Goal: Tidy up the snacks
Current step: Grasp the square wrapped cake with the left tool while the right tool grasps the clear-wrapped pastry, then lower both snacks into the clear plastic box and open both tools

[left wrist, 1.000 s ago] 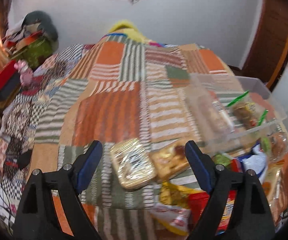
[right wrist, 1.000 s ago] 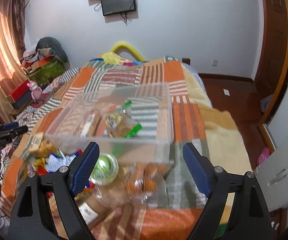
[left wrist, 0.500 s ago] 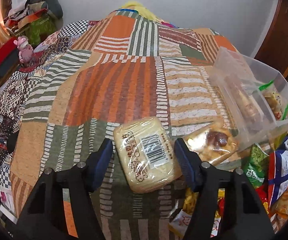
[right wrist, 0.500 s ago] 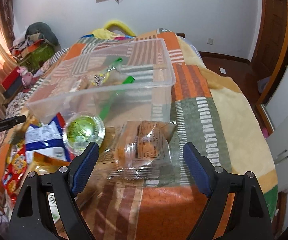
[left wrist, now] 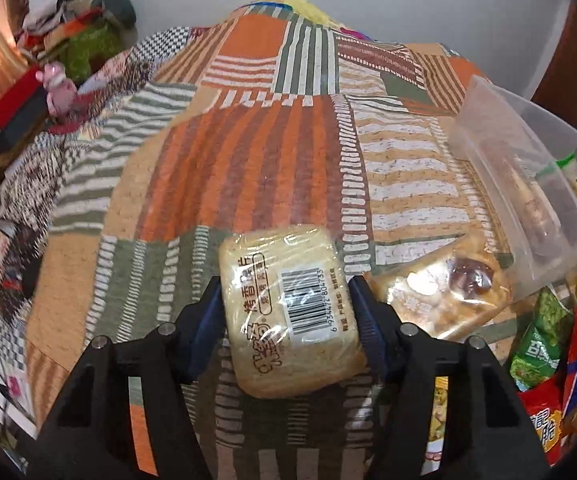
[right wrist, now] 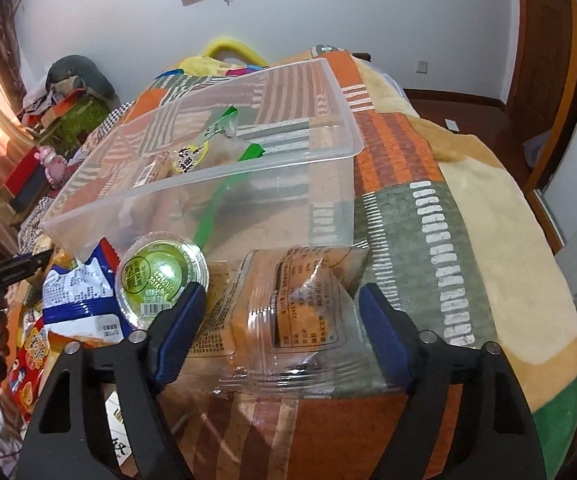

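Since it's basically soft toast sealed in slick film, the wrapped bread slice (left wrist: 288, 316) is going to squash and slide easily, so I'd say pinching it by the two side edges is the right call, which is where the left gripper (left wrist: 286, 308) has clamped onto it, just above the striped quilt (left wrist: 248, 152) and left of the clear bin (left wrist: 528, 184). It's pale tan, squarish, with a barcode label on top. The right gripper (right wrist: 280, 320) sits spread wide around a crinkly clear pastry pack (right wrist: 288, 312) right in front of the bin, not squeezing it.
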A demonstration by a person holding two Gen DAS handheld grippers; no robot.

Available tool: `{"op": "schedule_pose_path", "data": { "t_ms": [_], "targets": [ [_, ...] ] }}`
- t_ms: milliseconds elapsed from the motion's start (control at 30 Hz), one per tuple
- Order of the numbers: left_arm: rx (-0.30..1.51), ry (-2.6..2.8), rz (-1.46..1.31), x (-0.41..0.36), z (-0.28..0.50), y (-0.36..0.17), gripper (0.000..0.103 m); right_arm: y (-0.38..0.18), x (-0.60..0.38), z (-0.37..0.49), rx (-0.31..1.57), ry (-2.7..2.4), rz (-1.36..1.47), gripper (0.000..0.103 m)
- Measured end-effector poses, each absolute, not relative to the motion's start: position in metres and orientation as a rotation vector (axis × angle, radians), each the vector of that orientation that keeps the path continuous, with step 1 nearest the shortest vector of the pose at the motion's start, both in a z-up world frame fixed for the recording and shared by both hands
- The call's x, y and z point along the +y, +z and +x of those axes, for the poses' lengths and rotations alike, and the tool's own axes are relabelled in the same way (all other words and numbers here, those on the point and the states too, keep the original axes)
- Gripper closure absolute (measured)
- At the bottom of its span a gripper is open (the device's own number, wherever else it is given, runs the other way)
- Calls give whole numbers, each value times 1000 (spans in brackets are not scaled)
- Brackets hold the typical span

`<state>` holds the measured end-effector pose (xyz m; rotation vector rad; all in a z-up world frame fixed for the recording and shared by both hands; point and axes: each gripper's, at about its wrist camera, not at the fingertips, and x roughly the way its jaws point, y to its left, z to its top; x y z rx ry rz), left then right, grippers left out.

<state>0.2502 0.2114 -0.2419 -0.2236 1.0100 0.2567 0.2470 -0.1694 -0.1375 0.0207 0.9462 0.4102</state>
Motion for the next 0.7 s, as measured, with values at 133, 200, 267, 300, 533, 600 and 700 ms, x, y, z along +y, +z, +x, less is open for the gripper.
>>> {"op": "schedule_pose_path", "data": {
  "t_ms": [133, 200, 267, 300, 533, 600, 700],
  "targets": [
    [1000, 254, -227, 209, 248, -242, 46, -137, -170, 244, 946, 427, 15, 42],
    [1003, 240, -237, 208, 246, -240, 48, -137, -171, 243, 941, 427, 20, 46],
    [1003, 230, -240, 207, 244, -238, 48, -136, -176, 242, 939, 427, 48, 50],
    [1001, 228, -237, 206, 242, -235, 48, -135, -179, 241, 937, 427, 58, 53],
    [941, 227, -216, 199, 227, -205, 48, -125, -182, 232, 904, 428, 36, 57],
    [912, 221, -201, 194, 225, -191, 48, -118, -183, 227, 884, 425, 22, 57],
    [867, 199, -182, 184, 221, -168, 48, -106, -182, 220, 849, 426, 7, 57]
  ]
}}
